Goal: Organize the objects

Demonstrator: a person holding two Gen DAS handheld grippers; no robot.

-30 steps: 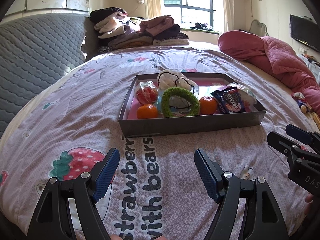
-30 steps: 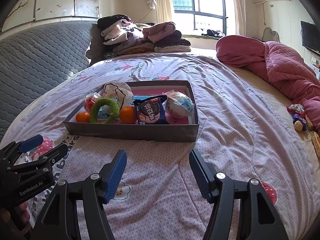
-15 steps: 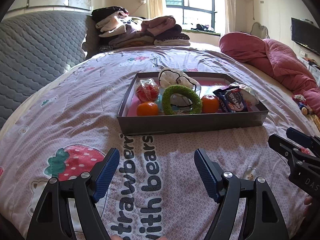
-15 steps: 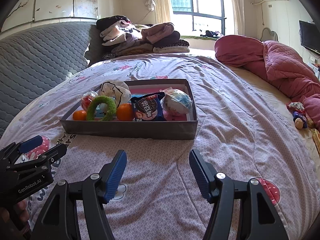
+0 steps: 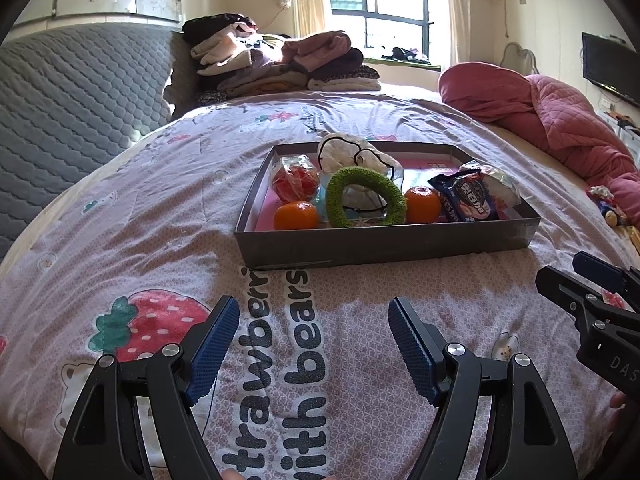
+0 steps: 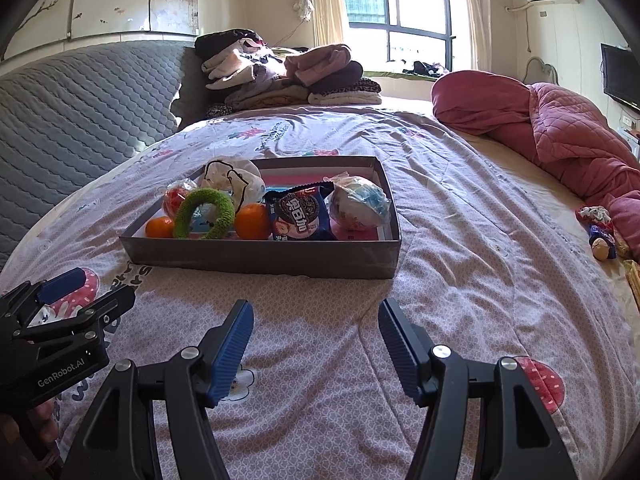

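The left tongs (image 5: 312, 332) are hovering spread wide over the printed bedspread (image 5: 160, 216), gripping nothing. The right tongs (image 6: 316, 332) are gaping too, empty, above the same cover. Farther up the bed, a shallow grey tray (image 5: 384, 244) is sitting flat, carrying two oranges (image 5: 295, 215), a green knitted ring (image 5: 364, 196) leaning upright, a dark cookie packet (image 5: 468, 198) and clear-wrapped items. Beyond it, folded clothes (image 5: 280, 64) are lying stacked.
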